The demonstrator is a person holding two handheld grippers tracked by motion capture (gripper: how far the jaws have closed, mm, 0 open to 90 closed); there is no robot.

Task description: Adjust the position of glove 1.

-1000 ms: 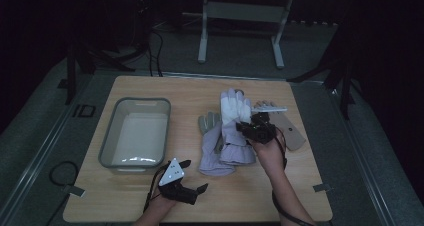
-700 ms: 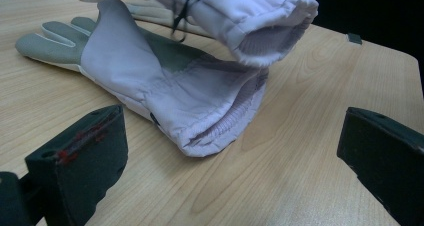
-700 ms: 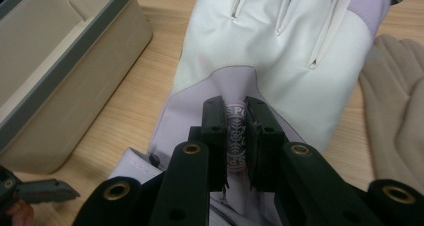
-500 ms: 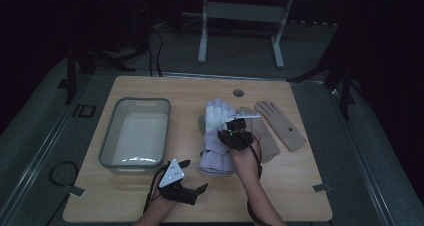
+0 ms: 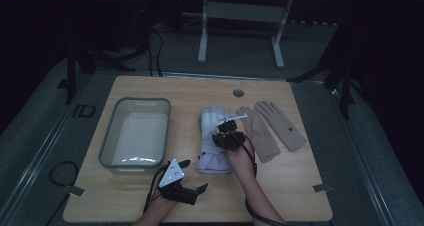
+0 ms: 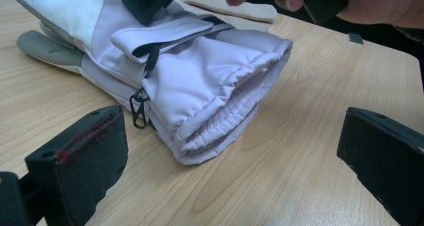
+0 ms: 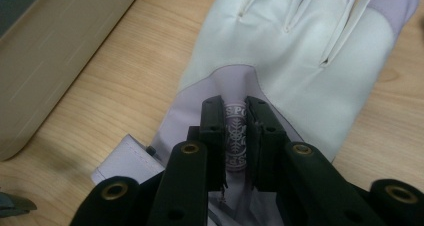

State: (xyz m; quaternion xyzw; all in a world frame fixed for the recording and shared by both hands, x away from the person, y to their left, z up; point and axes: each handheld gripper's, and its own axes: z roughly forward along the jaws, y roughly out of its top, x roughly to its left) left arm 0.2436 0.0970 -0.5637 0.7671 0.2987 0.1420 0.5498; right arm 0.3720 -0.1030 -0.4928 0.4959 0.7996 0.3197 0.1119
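Right claw: the right claw sits on the back of the padded lilac-and-white ski glove; its jaws stand narrow, either side of the printed label, seemingly nipping the fabric there. I judge this a pinch taken to lift or shift the glove.
Left claw: the left claw hovers low at the near edge of the light wooden surface, jaws wide and empty, pointed at the glove's cuff. It looks to be waiting in reserve.
Glove position: mid-surface, fingers far, cuff near, just right of the grey rectangular plastic tub. Judged from the doubled cuffs, two gloves lie stacked.
Other items: a pair of thin beige knit gloves lies flat just right of the ski glove.
High view adds: the whole layout, and the tub standing empty.
Left gripper view adds: the gathered open cuff, a black clip on a strap, and a grey thumb poking out beneath.
Right gripper view adds: the label between the jaws and the stitched white fingers.
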